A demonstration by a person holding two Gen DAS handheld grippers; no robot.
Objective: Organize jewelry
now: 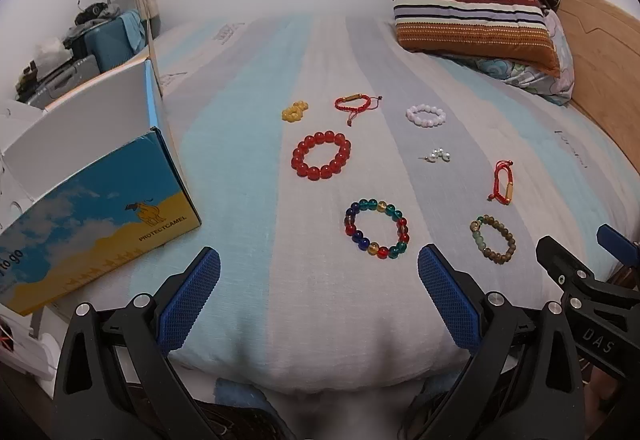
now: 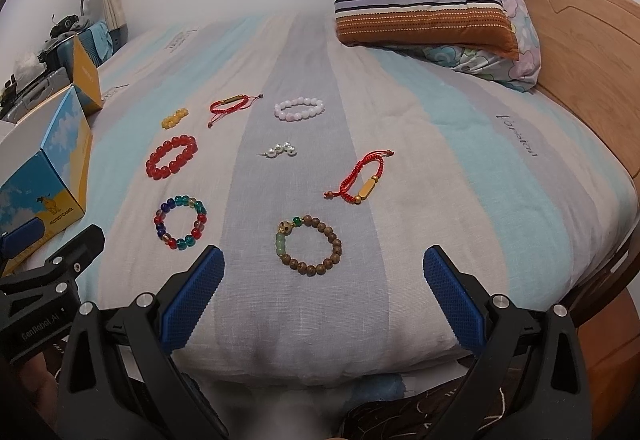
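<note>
Several pieces of jewelry lie apart on the striped bed sheet point(image 1: 256, 167). A multicolour bead bracelet point(image 1: 377, 228) point(image 2: 181, 222) lies just ahead of my left gripper point(image 1: 319, 260), which is open and empty. A brown wooden bead bracelet point(image 2: 310, 250) point(image 1: 493, 242) lies just ahead of my right gripper point(image 2: 323, 262), also open and empty. Farther off lie a red bead bracelet point(image 1: 321, 154), a yellow bead piece point(image 1: 295, 111), two red cord bracelets point(image 1: 354, 103) point(image 2: 362, 179), a white bead bracelet point(image 1: 425, 115) and pearl earrings point(image 1: 438, 155).
An open blue and yellow cardboard box point(image 1: 96, 207) point(image 2: 48, 175) stands at the bed's left edge. Stacked pillows point(image 1: 476, 19) and a brown blanket lie at the far right by the wooden headboard point(image 2: 592, 51). Luggage and a lamp stand at far left.
</note>
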